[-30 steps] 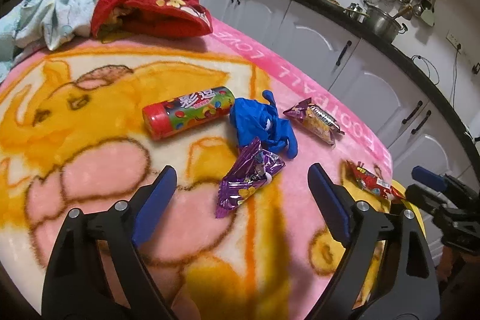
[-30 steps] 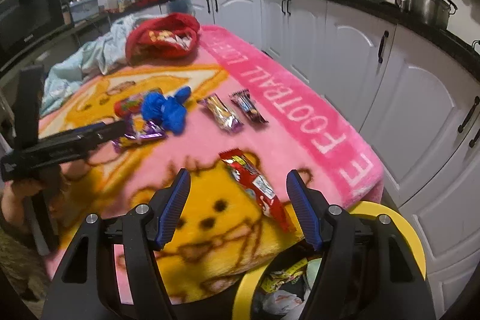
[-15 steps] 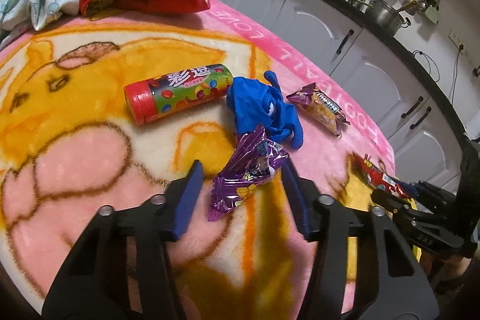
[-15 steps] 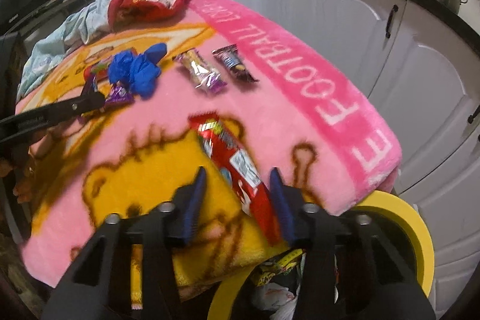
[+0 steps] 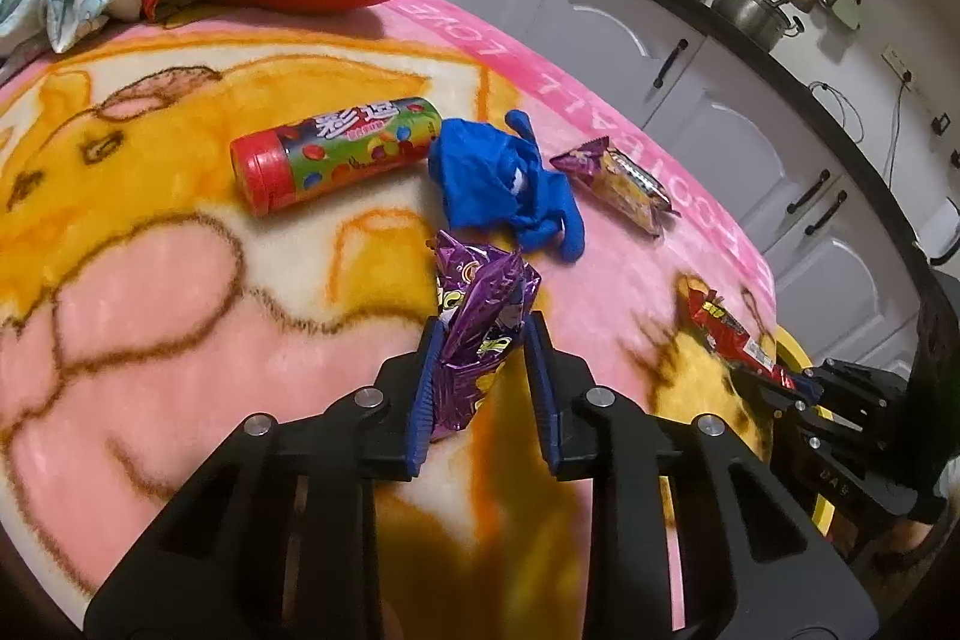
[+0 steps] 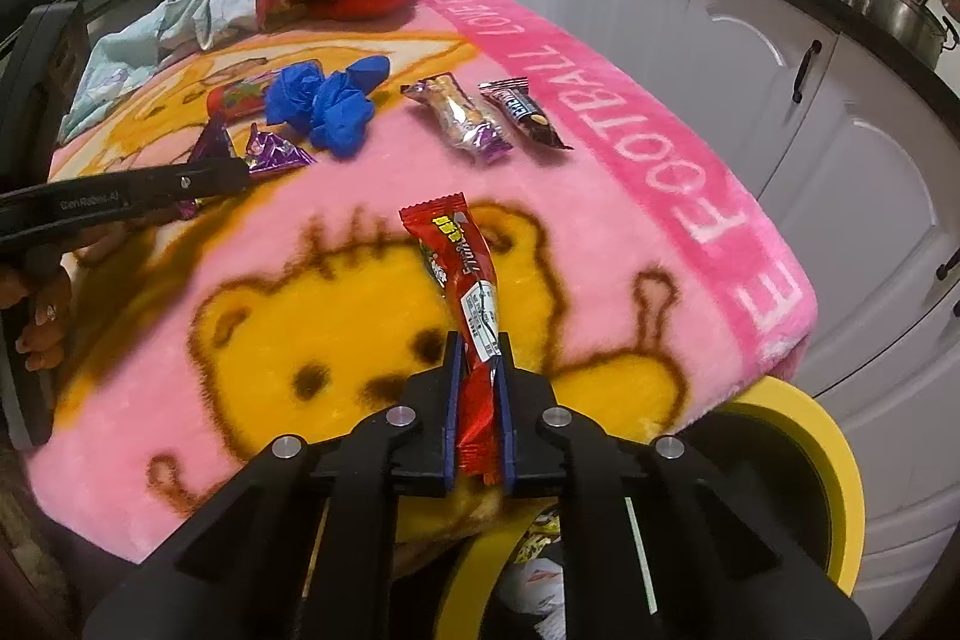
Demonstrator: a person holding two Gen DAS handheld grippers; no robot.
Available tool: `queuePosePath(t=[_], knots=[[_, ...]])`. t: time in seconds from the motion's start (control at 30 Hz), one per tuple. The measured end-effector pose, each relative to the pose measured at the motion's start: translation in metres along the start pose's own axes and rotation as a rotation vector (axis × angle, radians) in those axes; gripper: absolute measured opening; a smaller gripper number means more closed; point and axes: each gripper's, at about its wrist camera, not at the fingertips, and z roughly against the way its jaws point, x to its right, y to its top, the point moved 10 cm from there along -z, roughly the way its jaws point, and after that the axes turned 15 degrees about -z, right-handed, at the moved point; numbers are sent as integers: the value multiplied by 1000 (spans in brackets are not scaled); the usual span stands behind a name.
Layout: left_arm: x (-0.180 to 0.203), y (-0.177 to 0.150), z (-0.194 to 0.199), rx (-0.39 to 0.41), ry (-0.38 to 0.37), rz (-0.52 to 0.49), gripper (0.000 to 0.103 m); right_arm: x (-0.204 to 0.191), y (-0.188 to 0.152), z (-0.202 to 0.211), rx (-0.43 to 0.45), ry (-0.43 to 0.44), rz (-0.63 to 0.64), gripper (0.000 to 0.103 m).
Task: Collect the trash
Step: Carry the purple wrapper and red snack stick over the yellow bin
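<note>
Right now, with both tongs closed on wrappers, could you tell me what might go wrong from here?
1. The right tongs pinch only the near end of the red wrapper; the long free end may catch the blanket on the way to the yellow-rimmed bin.
2. The left tongs squeeze a crumpled purple wrapper; the slick foil could slip out.
3. The blue glove lies close beyond the purple wrapper and might be dragged.

purple wrapper [image 5: 480, 316]: glossy foil | blanket [image 5: 180, 292]: fuzzy cloth | blue glove [image 5: 504, 184]: probably matt rubber
</note>
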Motion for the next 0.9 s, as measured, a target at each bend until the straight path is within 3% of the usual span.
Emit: queuePosePath(t=[0.5, 0.9], knots=[[23, -11, 21, 19, 7, -53, 19, -24, -15, 36, 10, 85, 2, 9], [63, -2, 38, 63, -31, -106, 19, -3, -16, 75, 84, 77, -42, 9]])
